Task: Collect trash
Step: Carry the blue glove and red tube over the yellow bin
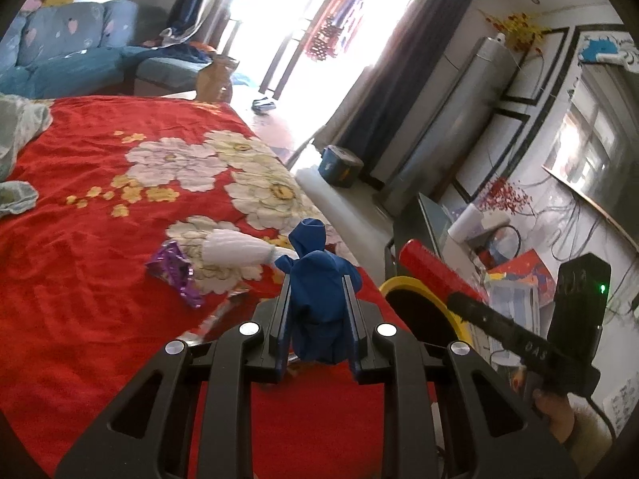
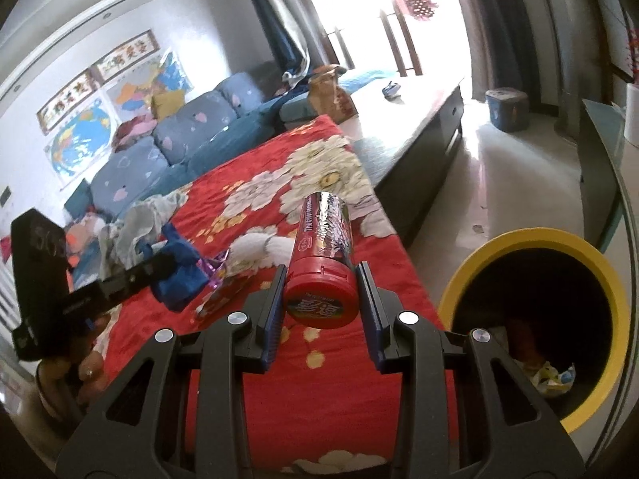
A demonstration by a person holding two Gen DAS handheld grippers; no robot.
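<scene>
Left gripper (image 1: 317, 291): closed on a crumpled blue cloth (image 1: 319, 275), held above the red flowered bedspread (image 1: 100, 239). Right gripper (image 2: 321, 279): closed on a red tube (image 2: 323, 255), cap toward the camera. Yellow-rimmed bin (image 2: 535, 239): on the floor beside the bed, wrappers inside. On the bedspread: purple foil wrapper (image 1: 175, 271) beside a white glove (image 1: 239, 249); grey cloth (image 2: 139, 223) farther back.

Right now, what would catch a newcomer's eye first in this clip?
The red floral cloth fills both views. Over it, the left claw is shut on a crumpled blue rag, and the right claw is shut on a red tube. To the right, off the cloth's edge, a yellow-rimmed bin gapes, with scraps inside.
</scene>
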